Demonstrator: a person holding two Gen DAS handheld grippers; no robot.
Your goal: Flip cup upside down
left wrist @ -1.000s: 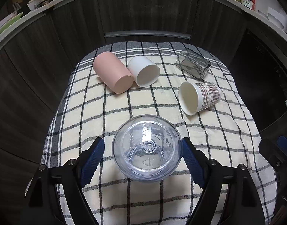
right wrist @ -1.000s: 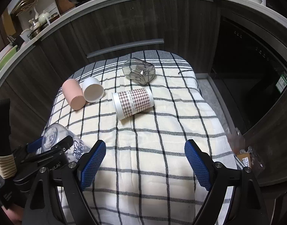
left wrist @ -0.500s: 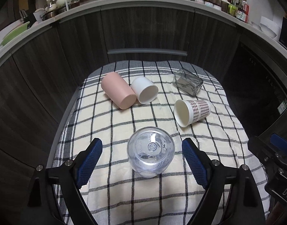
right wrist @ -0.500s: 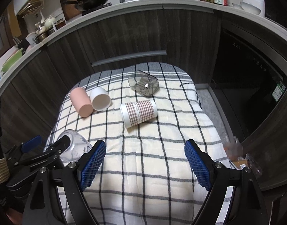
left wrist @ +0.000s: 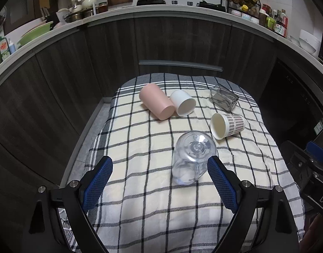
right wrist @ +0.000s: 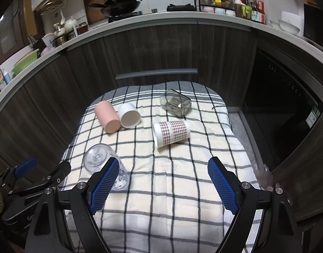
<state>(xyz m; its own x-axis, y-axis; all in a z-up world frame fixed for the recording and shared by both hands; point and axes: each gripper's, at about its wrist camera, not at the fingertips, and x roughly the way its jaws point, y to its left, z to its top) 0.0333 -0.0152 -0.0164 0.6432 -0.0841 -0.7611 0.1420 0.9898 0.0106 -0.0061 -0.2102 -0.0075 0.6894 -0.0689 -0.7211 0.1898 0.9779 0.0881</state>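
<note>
Cup [left wrist: 193, 158], clear plastic, stands base-up on the checked cloth [left wrist: 140, 139] over the tabletop, mouth down, so the flip looks done. Left gripper [left wrist: 159, 181] has its jaws spread wide, empty, the cup near its right jaw; right gripper [right wrist: 163, 186] likewise spread, cup at its 10 o'clock. Looks light, thin-walled, slick; pinch mid-wall, gently.

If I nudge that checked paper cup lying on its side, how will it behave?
The checked paper cup probably rolls in a curve, since it tapers toward its base. Paper likely means light and easily crushed. The checked cloth may damp the roll.
</note>
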